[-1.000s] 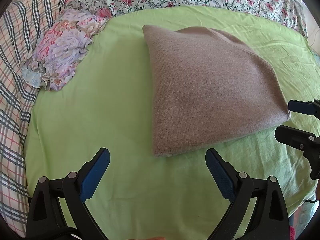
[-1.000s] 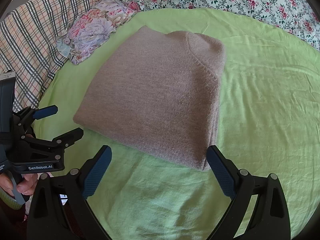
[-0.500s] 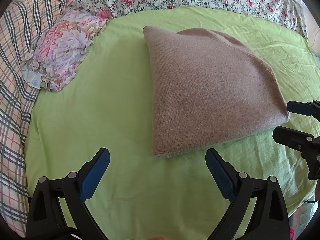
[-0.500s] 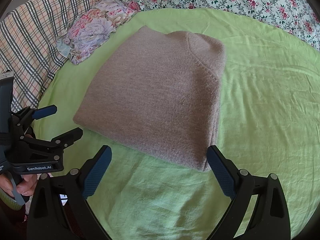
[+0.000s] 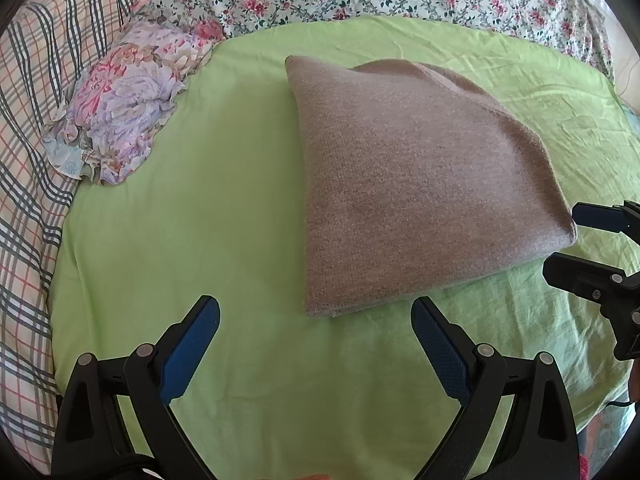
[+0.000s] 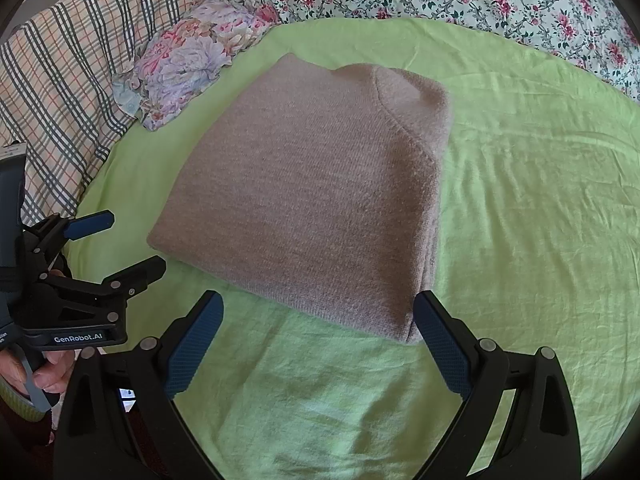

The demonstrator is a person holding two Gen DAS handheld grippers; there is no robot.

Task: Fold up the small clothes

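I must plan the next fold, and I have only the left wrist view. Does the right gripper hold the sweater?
Observer: No. The right gripper is open, and the sweater lies free ahead of it.
Operator: What is on the sweater's right side?
Observer: A diagonal seam crosses the top layer there.
Operator: What is behind my left gripper?
Observer: A bare hand holds the handle of the left gripper.

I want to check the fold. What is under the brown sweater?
The folded brown sweater lies flat on the green sheet. At its near edge a lower layer shows. Anything else beneath it is covered and cannot be seen.
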